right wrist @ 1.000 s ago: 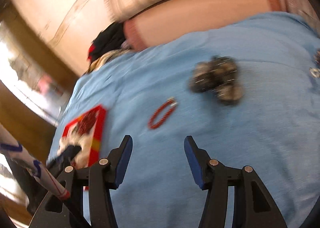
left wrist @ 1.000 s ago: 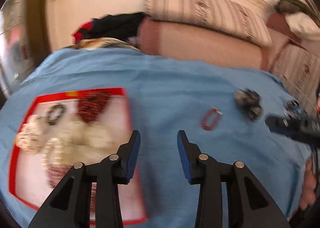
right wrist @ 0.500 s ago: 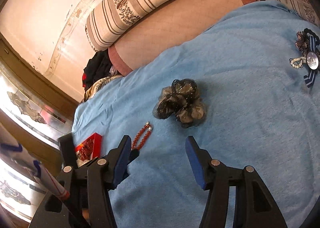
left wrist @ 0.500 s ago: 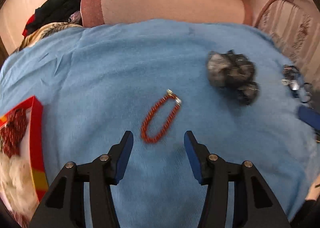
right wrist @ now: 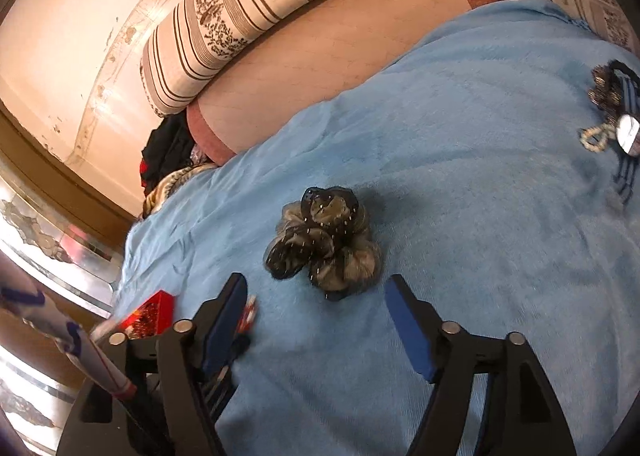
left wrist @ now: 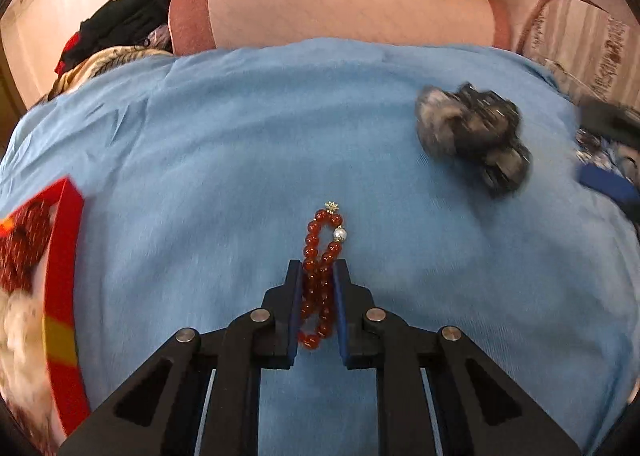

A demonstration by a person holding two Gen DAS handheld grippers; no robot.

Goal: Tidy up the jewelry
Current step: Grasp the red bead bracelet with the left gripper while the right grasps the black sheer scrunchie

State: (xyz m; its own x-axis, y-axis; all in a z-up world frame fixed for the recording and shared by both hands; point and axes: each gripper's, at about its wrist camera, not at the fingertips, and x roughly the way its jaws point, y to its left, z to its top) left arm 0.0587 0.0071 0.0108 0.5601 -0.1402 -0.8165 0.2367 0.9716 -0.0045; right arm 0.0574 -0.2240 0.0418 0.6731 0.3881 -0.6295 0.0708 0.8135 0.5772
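My left gripper (left wrist: 317,276) sits low in the middle of the left wrist view. Its blue fingers (left wrist: 294,296) are squeezed together on a red bead bracelet with one white pearl and a tiny gold charm (left wrist: 322,256). The bracelet lies on the light blue blanket (left wrist: 240,176), pinched into a thin loop, and its top end pokes out past the fingertips.

At the left edge of that view is a red box with white and dark red jewelry inside (left wrist: 64,256).

My right gripper (right wrist: 316,296) is at the bottom of the right wrist view. Its fingers are wide apart and hold nothing. Just above them, in the middle of the frame, lies a black and grey puffy hair scrunchie (right wrist: 324,240). At the right edge is a small pile of dark and pearly jewelry (right wrist: 612,108).
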